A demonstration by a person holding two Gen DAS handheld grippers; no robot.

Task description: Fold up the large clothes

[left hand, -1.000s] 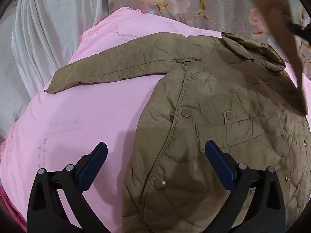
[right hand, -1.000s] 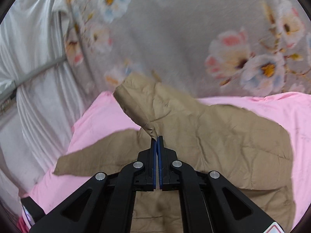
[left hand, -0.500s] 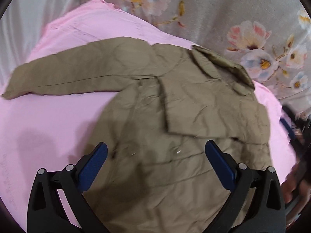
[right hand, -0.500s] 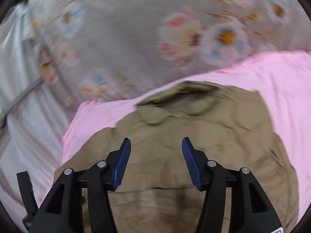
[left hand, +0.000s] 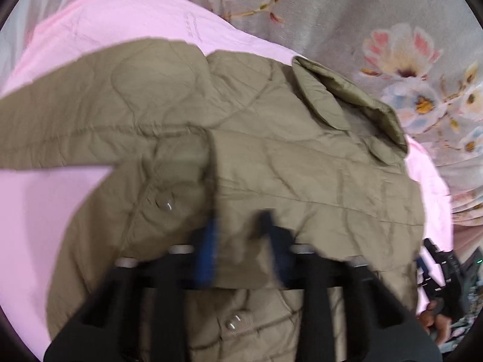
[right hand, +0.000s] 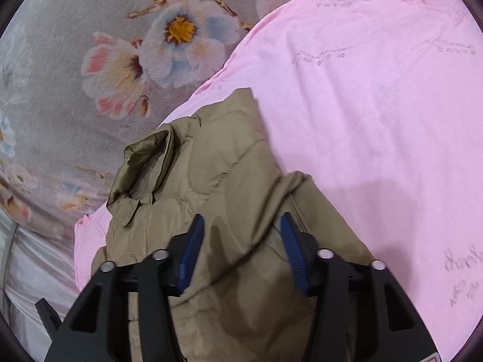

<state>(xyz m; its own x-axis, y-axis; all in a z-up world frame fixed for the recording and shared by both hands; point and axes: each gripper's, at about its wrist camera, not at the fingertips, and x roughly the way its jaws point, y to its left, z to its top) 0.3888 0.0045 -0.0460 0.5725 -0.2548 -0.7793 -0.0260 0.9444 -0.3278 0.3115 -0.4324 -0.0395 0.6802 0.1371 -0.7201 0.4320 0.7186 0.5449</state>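
Pink sheet (left hand: 90, 24) is covering the bed, w/ a grey floral blanket (left hand: 362, 15) lying behind it. Tan quilted jacket (left hand: 302, 166) is lying flat on the sheet, front up, collar (left hand: 347, 99) pointing toward the blanket. One sleeve (left hand: 60, 126) is stretching out sideways on the sheet; the other side is lying folded in across the chest.

Step in hand, by my read: folding the sides in, one side done, outstretched sleeve not yet.

Left gripper (left hand: 238, 241) is hovering low over the jacket's middle, near a snap button (left hand: 166, 205). Its jaws have just been closing and are looking narrow, w/ jacket cloth btwn them, but blur is hiding whether the pads are pinching it, so can't tell.

Right gripper (right hand: 241, 247) is sitting over the folded side, jaws also just closing yet plainly apart, cloth btwn them, nothing gripped.

Next move is probably calling for a firm pinch on the outstretched sleeve, then carrying it across w/o dragging the folded layer loose.

Left view is showing the outstretched sleeve, the snaps and a hand (left hand: 434, 322) at the right edge; right view is missing those but showing the bare sheet beyond the jacket's folded edge.
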